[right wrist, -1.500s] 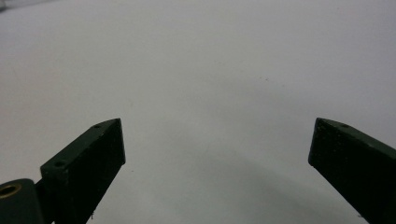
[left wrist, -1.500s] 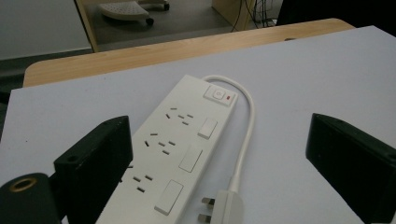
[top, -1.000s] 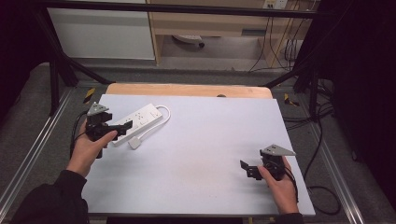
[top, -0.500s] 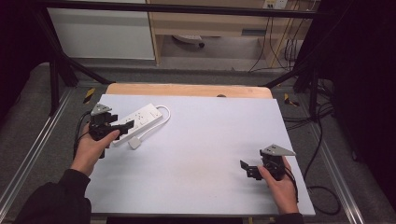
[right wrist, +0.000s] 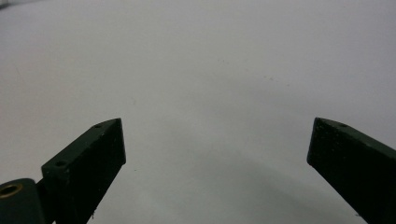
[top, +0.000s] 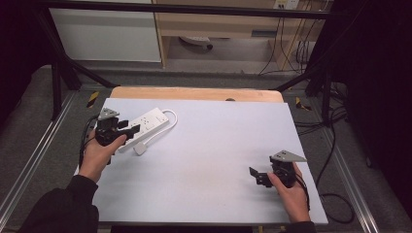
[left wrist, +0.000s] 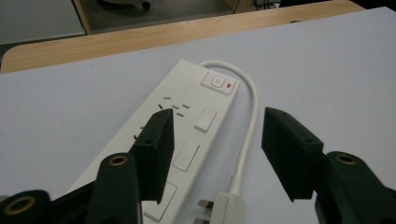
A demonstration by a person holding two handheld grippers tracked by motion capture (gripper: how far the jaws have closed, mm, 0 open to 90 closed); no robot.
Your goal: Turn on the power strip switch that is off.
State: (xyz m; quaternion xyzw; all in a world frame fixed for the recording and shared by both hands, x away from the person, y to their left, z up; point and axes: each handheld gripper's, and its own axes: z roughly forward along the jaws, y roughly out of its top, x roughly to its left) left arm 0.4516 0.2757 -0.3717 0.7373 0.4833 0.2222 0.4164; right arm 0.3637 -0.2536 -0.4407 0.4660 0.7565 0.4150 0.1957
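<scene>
High view: a pale desk (top: 209, 160) with a wooden strip along its far edge carries a white power strip (top: 148, 121) at its far left, lying slantwise with its switch end toward the far side. A white cable (top: 163, 128) loops out of that end and runs back along the strip's side to a white plug (top: 140, 149), which lies on the desk just beside the strip's near half. The left gripper (top: 127, 128), held in the person's left hand (top: 99, 150), sits at the strip's near end with its jaws pointing along the strip. Left gripper view: the left gripper (left wrist: 217, 135) shows its jaws half spread, having just been closing; one jaw stands over the face of the power strip (left wrist: 187, 116), the other over bare desk beyond the cable (left wrist: 250, 116), so that the strip's edge and the cable lie between them, with the plug (left wrist: 224, 207) low in the gap. The pads are not pressed on anything. The strip's switch (left wrist: 219, 83) has a small red mark. The right gripper (top: 255, 174), in the person's right hand (top: 291, 189), rests at the near right of the desk, well apart from the strip. Right gripper view: the right gripper (right wrist: 217, 140) has its jaws spread wide over bare desk (right wrist: 210, 70), with nothing between them.
</scene>
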